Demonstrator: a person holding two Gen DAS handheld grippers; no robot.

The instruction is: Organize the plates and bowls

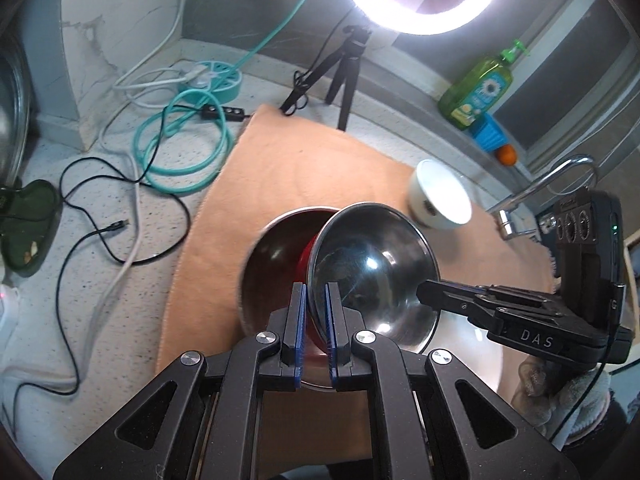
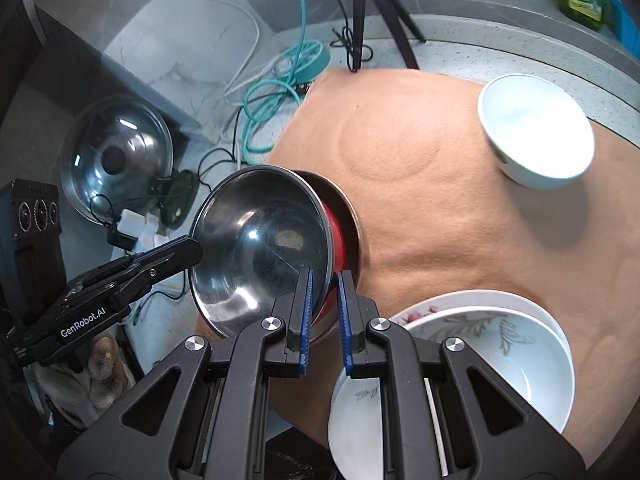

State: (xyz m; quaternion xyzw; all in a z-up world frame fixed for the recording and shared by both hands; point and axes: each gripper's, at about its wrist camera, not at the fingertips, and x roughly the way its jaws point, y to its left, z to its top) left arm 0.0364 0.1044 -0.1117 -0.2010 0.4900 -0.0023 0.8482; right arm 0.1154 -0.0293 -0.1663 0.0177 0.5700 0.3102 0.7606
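A steel bowl with a red outer wall hangs tilted over the orange cloth, held from two sides. My left gripper is shut on its near rim, and its tip shows on the bowl's far edge in the right wrist view. My right gripper is shut on the opposite rim and reaches in from the right. Right behind the held bowl sits a second steel bowl; whether they touch I cannot tell. A white bowl stands apart on the cloth.
A floral plate carrying a white bowl lies at the cloth's near right. Cables, a teal power strip and a tripod crowd the back left. A pot lid, soap bottle and tap border the area.
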